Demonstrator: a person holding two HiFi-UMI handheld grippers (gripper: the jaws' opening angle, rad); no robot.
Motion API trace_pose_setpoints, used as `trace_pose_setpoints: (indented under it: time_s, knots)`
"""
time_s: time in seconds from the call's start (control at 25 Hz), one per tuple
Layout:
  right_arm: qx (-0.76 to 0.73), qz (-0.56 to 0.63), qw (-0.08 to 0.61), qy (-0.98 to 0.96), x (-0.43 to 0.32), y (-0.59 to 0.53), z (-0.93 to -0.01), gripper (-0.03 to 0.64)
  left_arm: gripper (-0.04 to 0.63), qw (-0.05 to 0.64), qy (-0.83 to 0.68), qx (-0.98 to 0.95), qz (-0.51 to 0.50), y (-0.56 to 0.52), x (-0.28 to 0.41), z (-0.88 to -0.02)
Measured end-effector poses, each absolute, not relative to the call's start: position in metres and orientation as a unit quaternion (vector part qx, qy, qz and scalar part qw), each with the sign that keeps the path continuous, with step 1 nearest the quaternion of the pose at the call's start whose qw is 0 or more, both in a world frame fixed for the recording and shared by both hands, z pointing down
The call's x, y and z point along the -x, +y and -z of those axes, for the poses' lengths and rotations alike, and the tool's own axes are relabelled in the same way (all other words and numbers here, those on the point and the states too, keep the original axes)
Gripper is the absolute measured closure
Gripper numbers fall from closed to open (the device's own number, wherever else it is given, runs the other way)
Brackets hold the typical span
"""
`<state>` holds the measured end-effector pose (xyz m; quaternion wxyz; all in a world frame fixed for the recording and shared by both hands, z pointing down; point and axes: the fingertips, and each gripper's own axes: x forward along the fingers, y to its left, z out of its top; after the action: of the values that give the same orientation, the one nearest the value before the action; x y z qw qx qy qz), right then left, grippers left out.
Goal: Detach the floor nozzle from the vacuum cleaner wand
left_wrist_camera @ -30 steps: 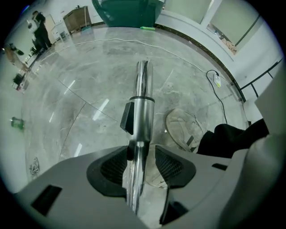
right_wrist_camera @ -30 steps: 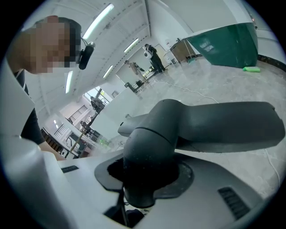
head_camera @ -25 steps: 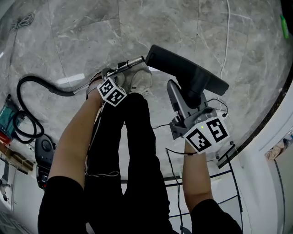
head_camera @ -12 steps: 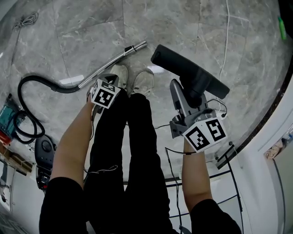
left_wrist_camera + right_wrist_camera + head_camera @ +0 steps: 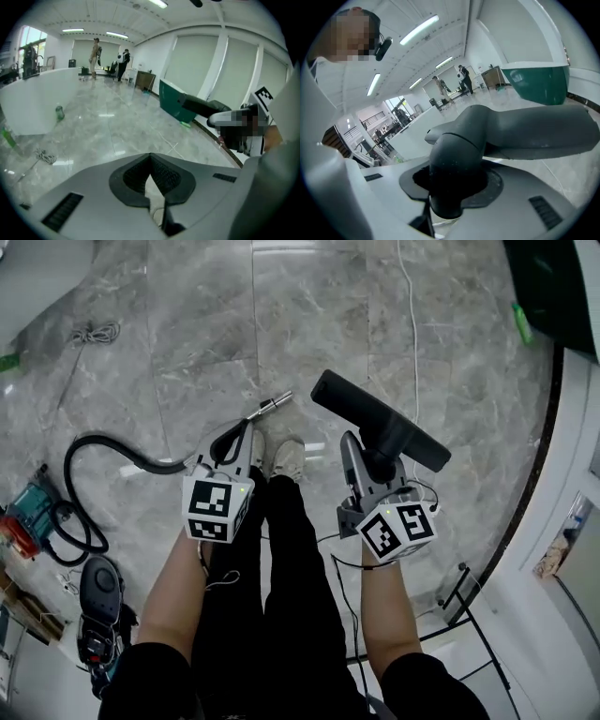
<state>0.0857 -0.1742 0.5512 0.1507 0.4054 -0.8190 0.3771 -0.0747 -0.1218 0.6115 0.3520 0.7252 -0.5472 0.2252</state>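
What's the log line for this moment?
left gripper: shut, empty | right gripper: shut on floor nozzle | wand: on floor, detached

Black trousers (image 5: 281, 606), black short sleeves (image 5: 150, 679), pale sneakers (image 5: 289, 459). The grey left claw (image 5: 240, 433) and right claw (image 5: 354, 441) each bear a white cube (image 5: 217, 510) printed with black square markers (thin cables (image 5: 349, 606) trail by the wrists).

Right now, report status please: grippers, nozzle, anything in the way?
Left gripper shut, empty. Right gripper shut on floor nozzle. Wand lies on floor, detached. Shoes beside wand.
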Motion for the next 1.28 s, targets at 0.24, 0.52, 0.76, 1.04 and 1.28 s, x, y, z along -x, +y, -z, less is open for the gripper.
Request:
trace_pose_setpoints:
  time_s: [0.24, 0.52, 0.76, 1.04, 1.28]
  knots:
    - [-0.429, -0.318, 0.102, -0.839, -0.055, -0.208, -0.389, 0.469, 0.586, 0.299, -0.577, -0.733, -0.199, -0.166, 0.089, -0.419]
    - [-0.447, -0.272, 0.067, -0.850, -0.049, -0.203, -0.224, 0.469, 0.586, 0.238, -0.585, -0.754, -0.182, -0.170, 0.074, -0.233]
    - [-0.474, -0.247, 0.010, -0.845, -0.062, -0.203, -0.111, 0.469, 0.586, 0.199, -0.600, -0.760, -0.153, -0.175, 0.070, -0.117]
    - [-0.477, -0.196, -0.037, -0.856, -0.084, -0.218, -0.011, 0.469, 0.586, 0.138, -0.607, -0.773, -0.123, -0.185, 0.059, -0.012]
    - [-0.470, -0.156, -0.068, -0.866, -0.079, -0.222, 0.051, 0.469, 0.586, 0.088, -0.602, -0.786, -0.108, -0.192, 0.056, 0.046]
